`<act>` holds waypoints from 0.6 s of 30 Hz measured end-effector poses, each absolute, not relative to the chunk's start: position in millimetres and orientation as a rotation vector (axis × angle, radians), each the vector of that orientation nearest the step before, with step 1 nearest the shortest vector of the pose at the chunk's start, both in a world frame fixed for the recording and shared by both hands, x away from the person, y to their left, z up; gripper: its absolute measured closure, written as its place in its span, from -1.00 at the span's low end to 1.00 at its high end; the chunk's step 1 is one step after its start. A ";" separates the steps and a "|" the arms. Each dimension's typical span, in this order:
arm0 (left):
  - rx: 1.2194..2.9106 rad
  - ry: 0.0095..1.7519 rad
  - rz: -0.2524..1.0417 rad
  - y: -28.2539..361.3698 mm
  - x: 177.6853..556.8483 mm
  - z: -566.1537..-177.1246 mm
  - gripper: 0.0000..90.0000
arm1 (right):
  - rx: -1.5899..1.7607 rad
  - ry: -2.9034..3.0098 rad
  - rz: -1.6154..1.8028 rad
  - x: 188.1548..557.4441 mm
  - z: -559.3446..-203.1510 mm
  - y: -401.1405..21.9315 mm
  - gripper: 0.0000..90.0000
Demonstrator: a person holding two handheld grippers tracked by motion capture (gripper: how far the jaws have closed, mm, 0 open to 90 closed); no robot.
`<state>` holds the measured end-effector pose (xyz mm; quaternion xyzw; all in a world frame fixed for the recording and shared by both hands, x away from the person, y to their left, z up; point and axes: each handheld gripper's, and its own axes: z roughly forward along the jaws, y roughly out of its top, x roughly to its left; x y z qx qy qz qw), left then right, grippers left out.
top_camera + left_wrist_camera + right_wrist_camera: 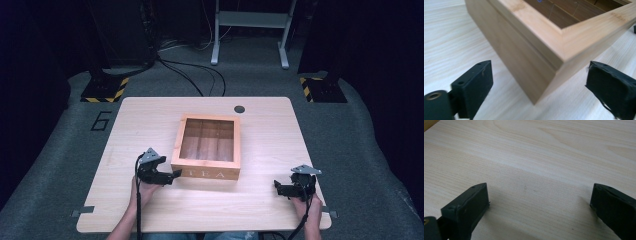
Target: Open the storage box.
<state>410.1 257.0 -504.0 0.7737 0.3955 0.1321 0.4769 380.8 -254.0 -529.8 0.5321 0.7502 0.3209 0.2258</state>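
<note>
High view: a wooden box (207, 147) with a glass-panelled lid stands near the middle of the table (265, 210), its front face lettered "TEA" and turned toward the near edge. Left gripper (170, 176) lies at the box's front-left corner, jaws spread wide and pointing at that corner; the left hand (145, 190) grips it from below, forearm entering from the near edge. Left gripper view: the box corner (554, 62) stands between the two black pads (474, 82), neither pad touching the wood; a seam under the lid runs along both faces. Inside dividers are blurred behind the glass. Right gripper (280, 187) rests low near the table's near-right corner, well apart from the box, jaws wide over bare tabletop, as the right gripper view confirms. Right hand (305, 197) holds it from behind; its wrist is cut off by the frame.
</note>
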 end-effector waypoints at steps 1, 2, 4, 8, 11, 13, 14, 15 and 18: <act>1.887 0.969 0.338 260.2 407.2 -504.5 -0.89 | 1.467 2.069 0.885 380.7 -529.8 -254.0 -0.97; 1.881 0.975 0.344 263.4 403.1 -504.7 -0.89 | 1.467 2.069 0.885 380.7 -529.8 -254.0 -0.97; 1.894 0.991 0.377 272.6 390.1 -505.9 -0.97 | 1.467 2.068 0.884 380.7 -529.8 -253.9 -0.97; 1.934 1.020 0.392 287.7 375.4 -510.0 -1.00 | 1.464 2.068 0.884 380.8 -529.8 -254.0 -0.97; 1.960 1.049 0.423 296.3 366.9 -514.9 -1.00 | 1.466 2.066 0.883 380.7 -529.8 -253.8 -0.97; 1.995 1.056 0.437 301.2 361.7 -516.7 -1.00 | 1.465 2.068 0.880 380.7 -529.7 -253.8 -0.97; 2.010 1.061 0.443 302.7 359.7 -517.6 -1.00 | 1.464 2.066 0.880 380.8 -529.9 -253.7 -0.97; 2.038 1.055 0.446 304.9 358.3 -517.7 -1.00 | 1.462 2.066 0.881 380.9 -530.0 -253.8 -0.97; 2.073 1.055 0.477 307.2 354.5 -519.4 -1.00 | 1.470 2.066 0.884 380.6 -529.8 -253.9 -0.97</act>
